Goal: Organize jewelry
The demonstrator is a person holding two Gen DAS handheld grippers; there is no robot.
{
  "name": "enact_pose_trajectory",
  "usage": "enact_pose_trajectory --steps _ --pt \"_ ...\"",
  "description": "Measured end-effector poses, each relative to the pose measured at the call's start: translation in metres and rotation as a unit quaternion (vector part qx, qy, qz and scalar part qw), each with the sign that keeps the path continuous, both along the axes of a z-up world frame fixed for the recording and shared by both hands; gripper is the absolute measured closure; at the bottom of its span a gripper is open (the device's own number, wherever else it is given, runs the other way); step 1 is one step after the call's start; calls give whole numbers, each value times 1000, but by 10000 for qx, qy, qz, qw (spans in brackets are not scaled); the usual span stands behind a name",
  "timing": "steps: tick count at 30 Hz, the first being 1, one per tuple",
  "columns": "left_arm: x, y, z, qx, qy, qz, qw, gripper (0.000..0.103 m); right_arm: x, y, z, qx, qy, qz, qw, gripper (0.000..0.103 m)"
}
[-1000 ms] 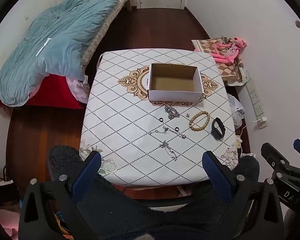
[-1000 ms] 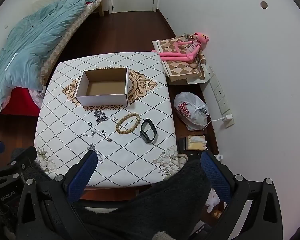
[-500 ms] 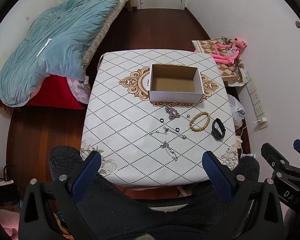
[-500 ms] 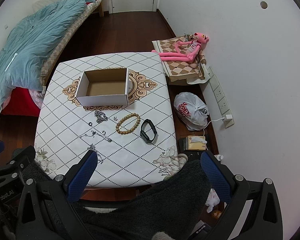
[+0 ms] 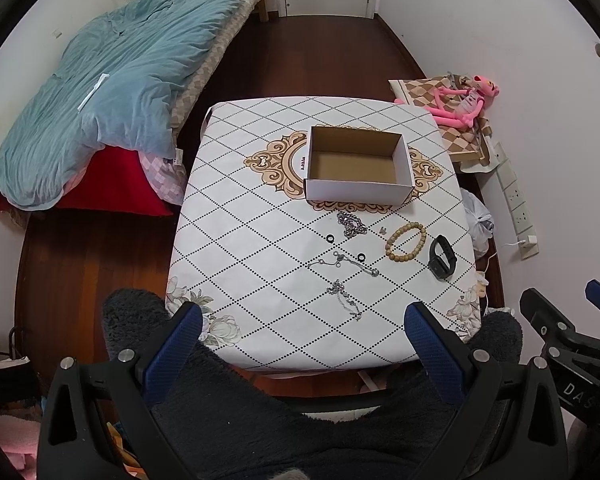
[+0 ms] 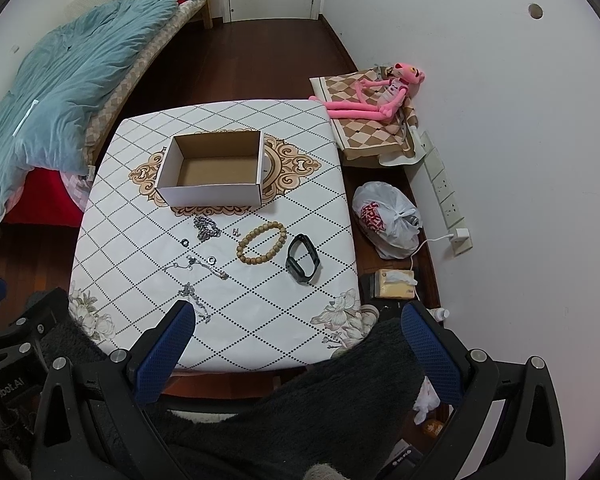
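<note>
An open, empty cardboard box (image 5: 358, 170) (image 6: 214, 174) stands mid-table. In front of it lie a wooden bead bracelet (image 5: 405, 241) (image 6: 261, 243), a black wristband (image 5: 442, 257) (image 6: 303, 258), a bunched silver chain (image 5: 352, 224) (image 6: 206, 229), two thinner chains (image 5: 342, 261) (image 5: 345, 298), two small black rings (image 5: 330, 238) (image 5: 360, 257) and a tiny earring (image 5: 381, 230). My left gripper (image 5: 302, 334) and right gripper (image 6: 298, 332) are open and empty, held high above the table's near edge, well short of the jewelry.
The table (image 5: 240, 216) has a white diamond-pattern cloth. A bed with a blue quilt (image 5: 108, 92) is at the left. A pink plush toy (image 6: 376, 94), a plastic bag (image 6: 388, 216) and a tissue box (image 6: 394, 283) lie on the floor at the right by the wall.
Both views have shifted very slightly. Nothing on the table has moved and both grippers stay open.
</note>
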State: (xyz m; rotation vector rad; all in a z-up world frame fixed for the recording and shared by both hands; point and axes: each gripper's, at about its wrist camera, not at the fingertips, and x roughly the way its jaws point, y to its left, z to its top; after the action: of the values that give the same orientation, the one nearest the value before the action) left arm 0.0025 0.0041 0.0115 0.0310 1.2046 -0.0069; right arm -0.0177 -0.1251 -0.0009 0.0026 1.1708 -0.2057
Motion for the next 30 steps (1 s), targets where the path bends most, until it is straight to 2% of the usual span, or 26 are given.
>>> enact_pose_trajectory --steps 30 --pt "1 3 2 -28 -14 1 10000 0 1 -2 4 -42 -17 -17 10000 0"
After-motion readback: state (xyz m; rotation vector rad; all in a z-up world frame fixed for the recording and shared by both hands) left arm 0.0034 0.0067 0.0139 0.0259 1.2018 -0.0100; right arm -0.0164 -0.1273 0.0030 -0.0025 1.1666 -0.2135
